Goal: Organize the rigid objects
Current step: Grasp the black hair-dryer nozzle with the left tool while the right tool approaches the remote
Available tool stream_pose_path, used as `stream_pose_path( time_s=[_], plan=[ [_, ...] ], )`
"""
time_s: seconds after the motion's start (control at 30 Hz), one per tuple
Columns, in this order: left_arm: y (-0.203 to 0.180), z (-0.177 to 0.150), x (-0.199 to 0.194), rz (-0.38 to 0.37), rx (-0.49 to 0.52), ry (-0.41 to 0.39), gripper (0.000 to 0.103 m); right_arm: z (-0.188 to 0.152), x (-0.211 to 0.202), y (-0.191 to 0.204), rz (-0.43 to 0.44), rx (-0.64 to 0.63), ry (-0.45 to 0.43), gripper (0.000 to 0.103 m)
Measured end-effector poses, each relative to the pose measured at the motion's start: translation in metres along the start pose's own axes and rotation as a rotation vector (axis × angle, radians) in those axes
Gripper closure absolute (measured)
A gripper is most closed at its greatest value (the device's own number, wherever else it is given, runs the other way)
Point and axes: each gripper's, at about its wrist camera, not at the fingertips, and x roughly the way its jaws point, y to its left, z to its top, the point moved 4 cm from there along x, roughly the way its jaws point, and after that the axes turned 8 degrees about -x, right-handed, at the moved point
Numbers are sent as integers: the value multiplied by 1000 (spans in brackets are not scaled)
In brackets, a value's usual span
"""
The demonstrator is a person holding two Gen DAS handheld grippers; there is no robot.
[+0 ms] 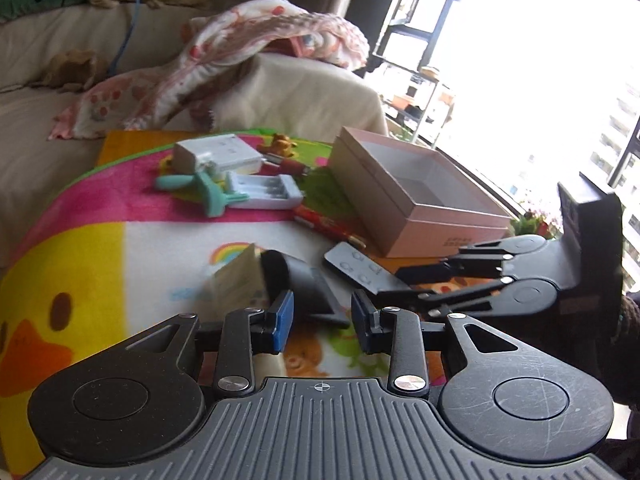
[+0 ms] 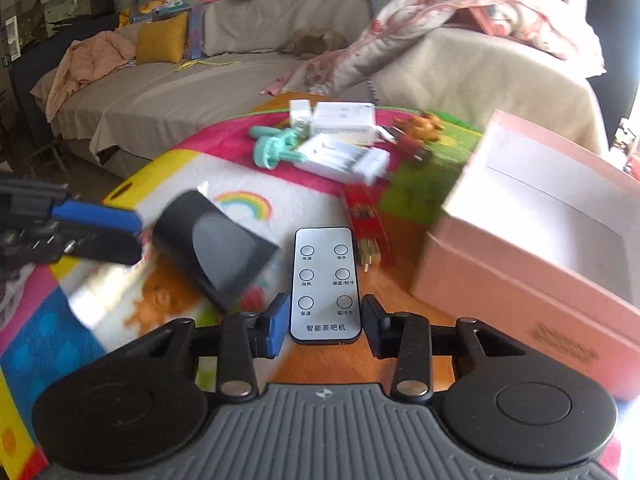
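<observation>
Right wrist: pink box (image 2: 520, 280) open; inside, only white lining.

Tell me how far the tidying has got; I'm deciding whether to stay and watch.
Barely begun. The pink box looks empty. In hand: the right gripper is open around the remote, not yet gripping; the left gripper is open by the black object. Left: battery charger, teal toy, white box.

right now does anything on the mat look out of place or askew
The black curved-front box lies tipped at an angle on the colourful cartoon mat, blurred as if moving, beside the left hand-held gripper. The small grey six-button remote lies flat, and the open pink cardboard box holds nothing visible.
</observation>
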Motion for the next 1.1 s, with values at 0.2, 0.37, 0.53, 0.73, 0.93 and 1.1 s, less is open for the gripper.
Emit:
stream_pose_path(
  time_s=[0.2, 0.37, 0.53, 0.73, 0.93, 1.1],
  plan=[
    [-47, -15, 26, -161, 133, 139, 68, -35, -34, -20, -55, 23, 6, 64],
    [-64, 6, 3, -166, 248, 41, 64, -55, -50, -29, -108, 15, -1, 47],
    [-9, 46, 14, 53, 49, -51, 67, -61, -47, -36, -119, 87, -30, 28],
    [22, 37, 29, -26, -166, 0, 66, -64, -48, -37, -132, 113, -46, 23],
    [-14, -1, 35, -125, -70, 146, 65, -64, -46, -37, -121, 115, -42, 19],
    [-48, -14, 24, -141, 103, 180, 65, -64, -46, -36, -126, 120, -40, 17]
  ],
)
